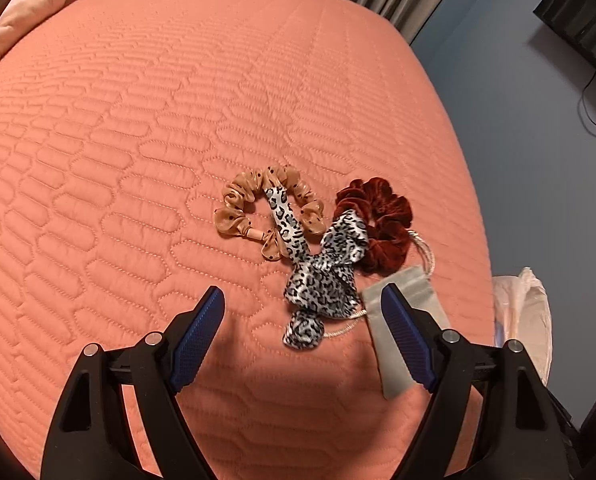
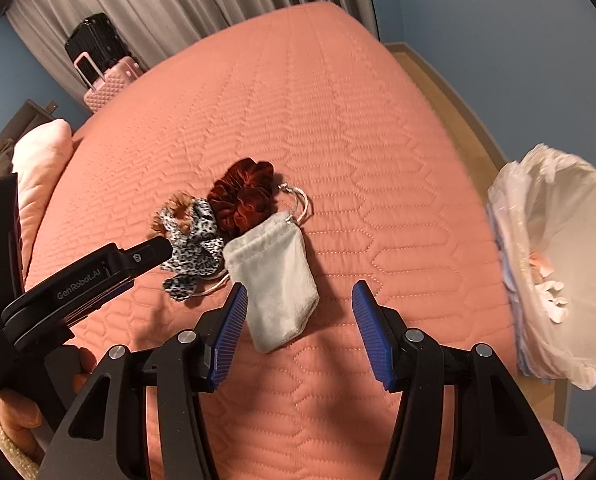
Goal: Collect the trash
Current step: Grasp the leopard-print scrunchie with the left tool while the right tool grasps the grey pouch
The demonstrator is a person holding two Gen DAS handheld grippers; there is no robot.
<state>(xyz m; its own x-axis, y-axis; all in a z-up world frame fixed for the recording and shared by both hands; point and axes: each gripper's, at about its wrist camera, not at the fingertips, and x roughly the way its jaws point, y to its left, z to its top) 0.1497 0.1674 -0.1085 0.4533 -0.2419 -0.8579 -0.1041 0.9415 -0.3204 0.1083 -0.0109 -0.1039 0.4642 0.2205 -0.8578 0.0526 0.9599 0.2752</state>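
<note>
Bed (image 1: 137,140): coral quilted coverlet with stitched oblong pattern, spanning both views.

Left gripper (image 1: 302,304): blue pads spread wide above the coverlet, nothing between them.

Right gripper (image 2: 298,300): jaws apart, the grey pouch's lower end lying between the tips, not pinched.

Grey pouch (image 2: 275,284): soft drawstring bag, flat on the coverlet, cord looped at its mouth.

Leopard-print scrunchie (image 1: 318,276): satin, black on white, touching the pouch.

Tan dotted scrunchie (image 1: 265,208) and rust velvet scrunchie (image 1: 378,224): just beyond, clustered.

Trash bin (image 2: 558,272): beside the bed, pale liner, scraps inside.

Far: pink pillow (image 2: 41,168), pink suitcase (image 2: 109,80), black suitcase (image 2: 93,38), grey curtains (image 2: 177,0), blue wall (image 2: 498,20).
</note>
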